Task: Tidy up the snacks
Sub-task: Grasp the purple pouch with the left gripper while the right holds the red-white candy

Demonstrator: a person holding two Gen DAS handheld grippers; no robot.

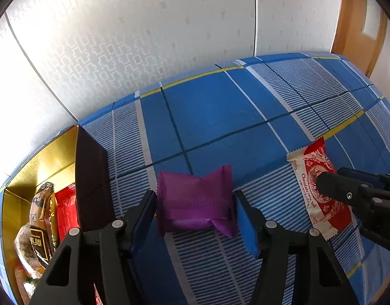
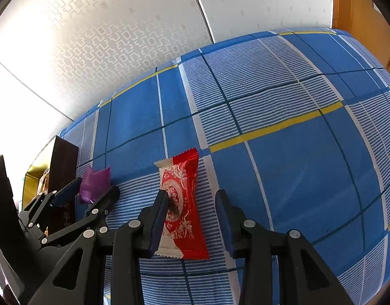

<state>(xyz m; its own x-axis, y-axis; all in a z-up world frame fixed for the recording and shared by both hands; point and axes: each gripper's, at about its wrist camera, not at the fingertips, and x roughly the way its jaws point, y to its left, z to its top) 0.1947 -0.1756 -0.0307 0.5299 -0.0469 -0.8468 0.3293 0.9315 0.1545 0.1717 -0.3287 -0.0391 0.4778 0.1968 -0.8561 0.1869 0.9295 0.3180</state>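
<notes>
The left gripper [image 1: 195,203] brackets the purple snack packet [image 1: 195,200] on the blue checked cloth [image 1: 215,117], pads apparently touching, beside the gold-lined box [image 1: 90,178], while the right gripper [image 2: 192,218] straddles the red chocolate roll wrapper [image 2: 182,203], jaws apart.

Cloth [image 2: 283,167] open far side & right (nothing there); box wall [image 1: 92,180] blocks left.

A checked cloth [image 1: 220,117] in blue and white with thin yellow and dark lines covers the worktop. Behind it stand pale wall panels [image 1: 123,38] with a faint geometric pattern, split by thin seams. Right of them is orange-brown wooden trim [image 2: 360,20]. Bright light washes out the left side.
</notes>
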